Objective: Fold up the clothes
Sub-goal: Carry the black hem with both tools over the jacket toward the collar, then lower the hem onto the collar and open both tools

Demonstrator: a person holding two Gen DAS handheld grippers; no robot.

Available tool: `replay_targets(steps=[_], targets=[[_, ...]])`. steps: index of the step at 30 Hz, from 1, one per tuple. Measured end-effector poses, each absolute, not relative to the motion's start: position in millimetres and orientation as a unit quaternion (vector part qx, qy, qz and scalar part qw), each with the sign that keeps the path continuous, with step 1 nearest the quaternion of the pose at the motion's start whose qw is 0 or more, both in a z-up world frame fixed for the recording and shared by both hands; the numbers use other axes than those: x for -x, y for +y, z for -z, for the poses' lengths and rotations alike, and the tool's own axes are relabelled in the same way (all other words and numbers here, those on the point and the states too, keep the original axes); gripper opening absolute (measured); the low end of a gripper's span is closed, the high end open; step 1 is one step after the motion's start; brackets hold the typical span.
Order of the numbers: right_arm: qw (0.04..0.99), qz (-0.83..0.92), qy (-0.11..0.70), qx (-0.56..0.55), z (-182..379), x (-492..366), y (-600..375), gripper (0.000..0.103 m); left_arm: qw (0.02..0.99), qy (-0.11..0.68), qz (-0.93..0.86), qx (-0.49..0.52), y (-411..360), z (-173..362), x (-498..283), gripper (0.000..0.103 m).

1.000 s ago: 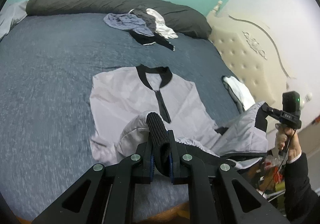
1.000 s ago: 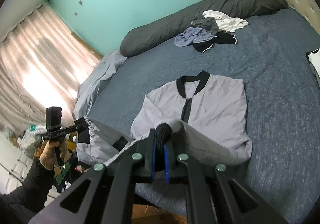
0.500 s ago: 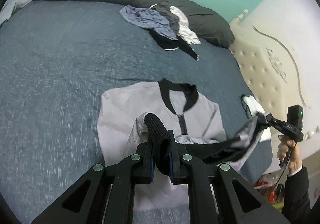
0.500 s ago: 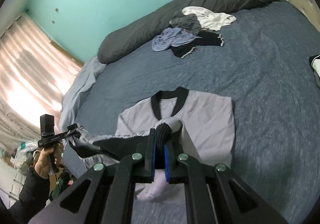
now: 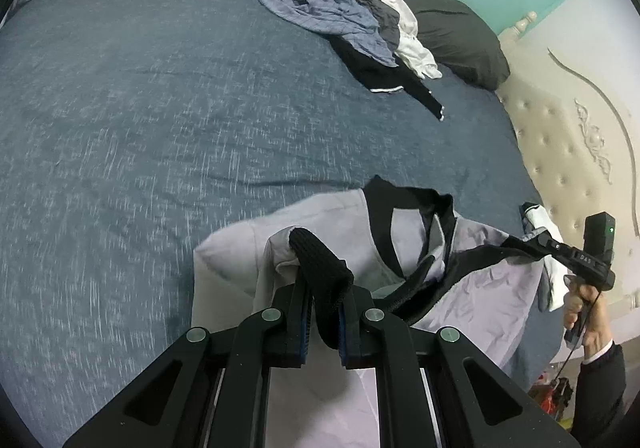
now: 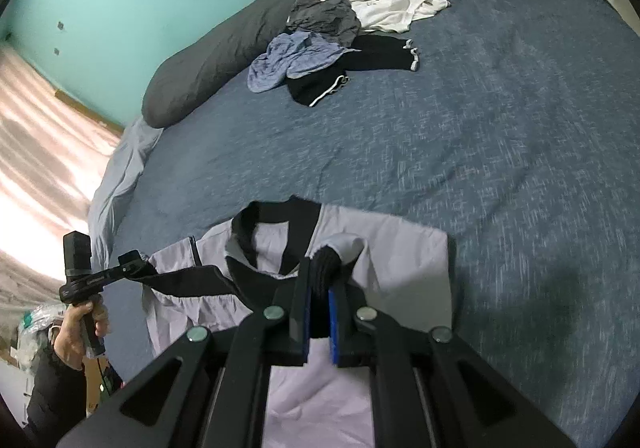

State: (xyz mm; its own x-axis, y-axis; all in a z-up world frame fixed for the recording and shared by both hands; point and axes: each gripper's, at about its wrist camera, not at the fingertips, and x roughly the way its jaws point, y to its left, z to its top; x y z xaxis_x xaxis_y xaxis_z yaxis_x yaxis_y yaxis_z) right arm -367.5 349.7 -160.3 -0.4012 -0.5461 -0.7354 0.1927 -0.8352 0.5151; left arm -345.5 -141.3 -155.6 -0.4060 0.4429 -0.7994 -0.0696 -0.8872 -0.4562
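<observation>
Room: teal-walled bedroom; a blue-grey bed fills both views, with a long dark pillow along its far edge and a cream tufted headboard at the right of the left wrist view.
Jacket: a pale grey jacket with black collar and zip band lies front-up on the bed at lower centre of both views, collar toward the pillow, hem end toward the cameras; its long axis runs away from the lenses.
Hem: the black ribbed hem band is lifted off the bed and stretched crosswise between the two tools, above the jacket's chest.
Left tool: the left tool is clamped tight on one ribbed black corner of the hem, at lower centre of its own view.
Right tool: the right tool is closed likewise on the other ribbed corner.
Key relation: both held corners sit on the near side of the collar, which lies straight ahead of each tool; judged from this, the lower half is being carried over toward the collar, and both hands are about equally near it.
Pile: crumpled clothes, blue, grey, white and black, lie well apart near the pillow.
Containers: none in view.
Edge: another black-and-white garment lies by the headboard.
</observation>
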Motion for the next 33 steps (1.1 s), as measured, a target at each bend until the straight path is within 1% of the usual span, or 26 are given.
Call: replay_targets(steps=[4, 8, 13, 21, 25, 26, 28, 31, 33], targets=[[0.228, 0.818, -0.173, -0.499, 167.9, 387.6, 347.9, 0.006, 0.153, -0.177, -0.818, 0.525, -142.1, 165.1, 366.9, 0.011], [0.221, 0.819, -0.183, -0.497, 176.1, 409.4, 349.0, 0.006, 0.148, -0.197, -0.815, 0.525, -147.0, 173.4, 386.2, 0.011], [0.210, 0.816, -0.185, -0.505, 190.6, 437.6, 342.0, 0.006, 0.130, -0.190, -0.816, 0.530, -148.9, 188.2, 409.2, 0.011], [0.188, 0.801, -0.208, -0.529, 228.3, 463.0, 344.8, 0.006, 0.106, -0.212, -0.803, 0.546, -162.7, 222.3, 420.0, 0.011], [0.177, 0.791, -0.226, -0.541, 245.5, 461.2, 351.4, 0.007, 0.106, -0.237, -0.797, 0.546, -169.1, 228.0, 414.3, 0.017], [0.177, 0.789, -0.230, -0.541, 247.6, 460.3, 352.9, 0.007, 0.109, -0.240, -0.798, 0.542, -169.9, 226.1, 412.1, 0.020], [0.181, 0.791, -0.231, -0.537, 244.8, 457.3, 354.7, 0.007, 0.115, -0.237, -0.800, 0.538, -168.7, 218.9, 407.3, 0.024], [0.188, 0.796, -0.223, -0.531, 237.4, 452.3, 354.0, 0.008, 0.122, -0.248, -0.805, 0.525, -171.2, 205.4, 400.1, 0.033], [0.194, 0.802, -0.208, -0.525, 228.7, 448.5, 351.8, 0.009, 0.125, -0.262, -0.808, 0.513, -175.3, 198.5, 395.3, 0.037]])
